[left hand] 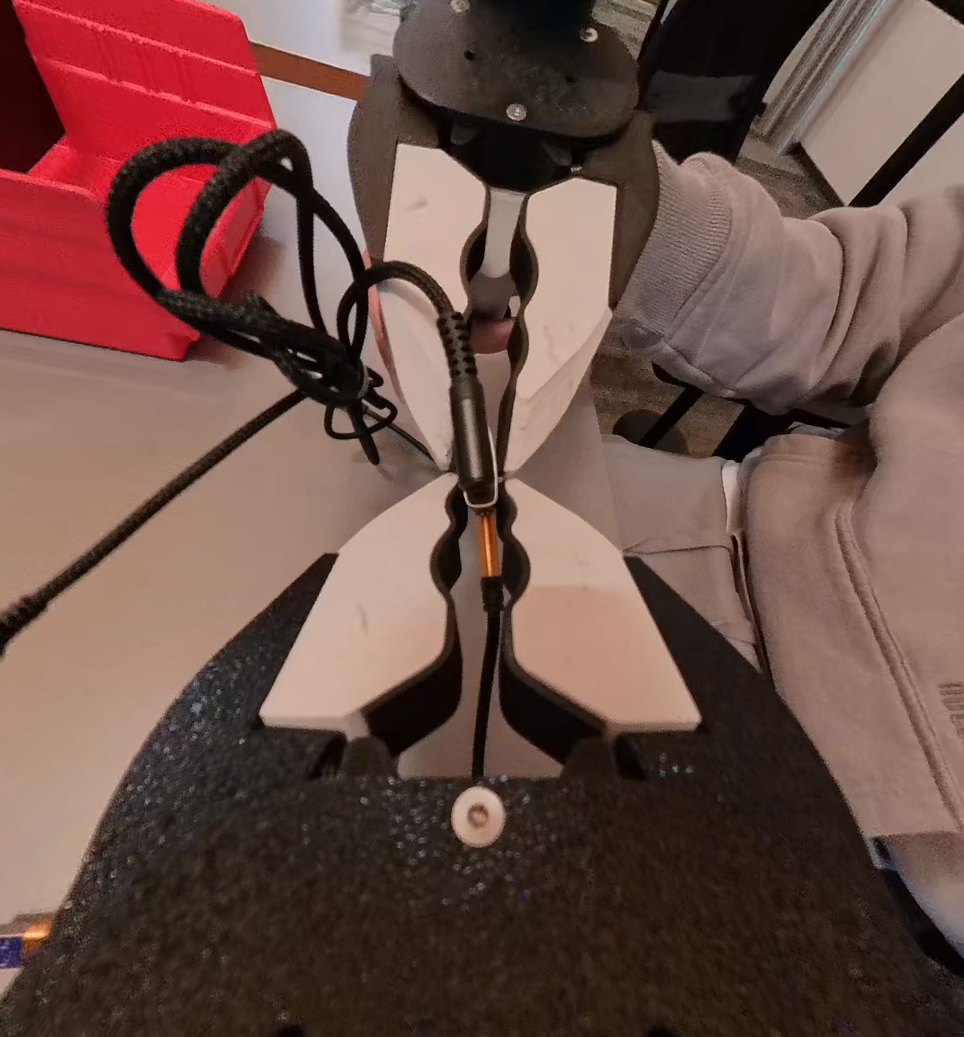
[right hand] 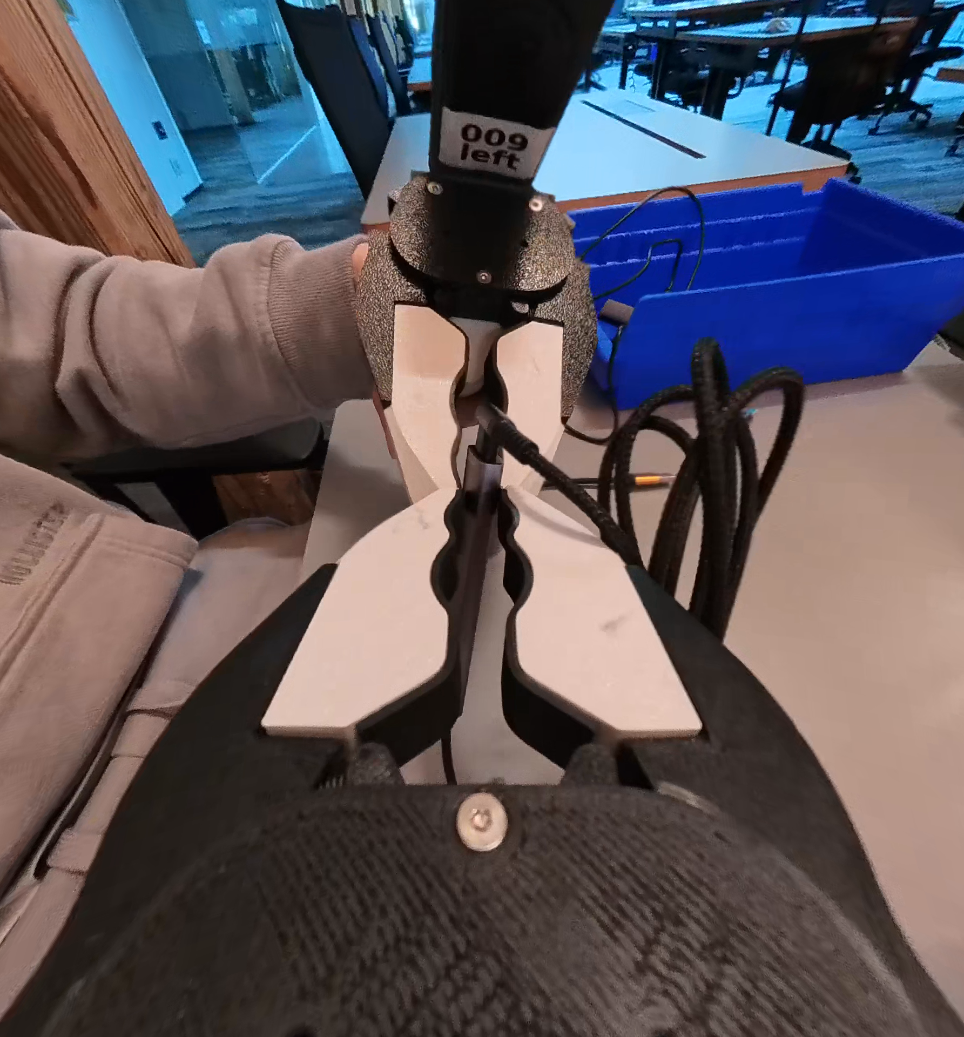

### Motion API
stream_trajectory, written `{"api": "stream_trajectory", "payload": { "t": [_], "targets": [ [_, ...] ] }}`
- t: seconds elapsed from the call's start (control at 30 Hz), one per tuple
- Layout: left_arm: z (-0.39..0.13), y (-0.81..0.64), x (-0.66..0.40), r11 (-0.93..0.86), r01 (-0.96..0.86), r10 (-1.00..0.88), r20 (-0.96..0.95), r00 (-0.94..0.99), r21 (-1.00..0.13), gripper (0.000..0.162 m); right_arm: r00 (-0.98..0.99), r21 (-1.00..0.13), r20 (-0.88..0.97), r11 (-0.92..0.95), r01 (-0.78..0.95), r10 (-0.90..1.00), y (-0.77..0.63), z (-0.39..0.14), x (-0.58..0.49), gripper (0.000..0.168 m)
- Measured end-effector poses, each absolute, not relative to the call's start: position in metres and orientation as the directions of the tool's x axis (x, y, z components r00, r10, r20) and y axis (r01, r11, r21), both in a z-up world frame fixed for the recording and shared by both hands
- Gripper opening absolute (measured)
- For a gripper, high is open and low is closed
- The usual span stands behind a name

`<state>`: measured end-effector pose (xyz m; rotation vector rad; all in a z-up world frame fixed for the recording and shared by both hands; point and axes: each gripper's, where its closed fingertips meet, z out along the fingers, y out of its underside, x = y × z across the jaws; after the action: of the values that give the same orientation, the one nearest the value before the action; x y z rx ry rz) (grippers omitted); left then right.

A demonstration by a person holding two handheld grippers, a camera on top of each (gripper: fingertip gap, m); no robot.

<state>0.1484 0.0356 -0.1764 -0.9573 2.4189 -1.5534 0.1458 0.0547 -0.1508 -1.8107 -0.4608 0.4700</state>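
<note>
Two hand-held grippers meet tip to tip above a pale grey tabletop (right hand: 889,561). The left gripper (left hand: 482,508), with white fingers on a speckled black body, is pressed together on a slim gold-and-black audio plug (left hand: 489,547) — its thin black lead runs back between the fingers. The right gripper (right hand: 482,496), white fingers on a black woven-look body, pinches a dark metal connector barrel (left hand: 468,443) at the end of a thick black braided cable (right hand: 709,482).

Plug and barrel sit end to end at the fingertips; I cannot tell whether they are joined. Both grips look narrow, so a twist or off-line push could, I judge, slip either piece — and the heavy braided coil hanging from the barrel could drag it sideways.

Around them: a red plastic bin (left hand: 131,140) beyond the coil, a blue plastic bin (right hand: 805,292) with thin wire inside, and grey sweatshirt sleeves (right hand: 159,336) close beside both tools.
</note>
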Motion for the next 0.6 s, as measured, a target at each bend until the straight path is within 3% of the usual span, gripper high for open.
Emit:
{"api": "stream_trajectory", "payload": {
  "t": [0.2, 0.3, 0.37, 0.47, 0.53, 0.6],
  "targets": [
    [-0.166, 0.039, 0.15, 0.319, -0.4, -0.561, 0.169, -0.81, -0.859, 0.015, 0.84, -0.977, -0.077, -0.208, 0.043, 0.537, 0.06, -0.138, 0.144, 0.01],
    [-0.147, 0.054, 0.17, 0.288, -0.319, -0.697, 0.031, -0.717, -0.903, 0.019, 0.913, -0.988, -0.123, -0.129, -0.079, 0.388, 0.068, -0.123, 0.169, 0.01],
    [-0.117, 0.079, 0.184, 0.225, -0.236, -0.854, -0.074, -0.515, -0.945, 0.041, 0.95, -0.97, -0.241, -0.011, -0.244, 0.199, 0.069, -0.108, 0.205, 0.01],
    [-0.075, 0.095, 0.172, 0.147, -0.043, -0.965, -0.134, -0.227, -0.988, 0.043, 0.862, -0.832, -0.503, 0.237, -0.501, 0.053, 0.054, -0.092, 0.248, 0.01],
    [-0.076, 0.082, 0.161, 0.093, 0.088, -0.987, -0.103, -0.124, -0.992, 0.049, 0.763, -0.689, -0.641, 0.375, -0.62, 0.084, 0.044, -0.086, 0.262, 0.009],
    [-0.095, 0.07, 0.158, 0.153, 0.184, -0.987, -0.16, -0.022, -0.971, 0.057, 0.65, -0.523, -0.743, 0.469, -0.712, 0.159, 0.039, -0.083, 0.267, 0.009]
  ]
}}
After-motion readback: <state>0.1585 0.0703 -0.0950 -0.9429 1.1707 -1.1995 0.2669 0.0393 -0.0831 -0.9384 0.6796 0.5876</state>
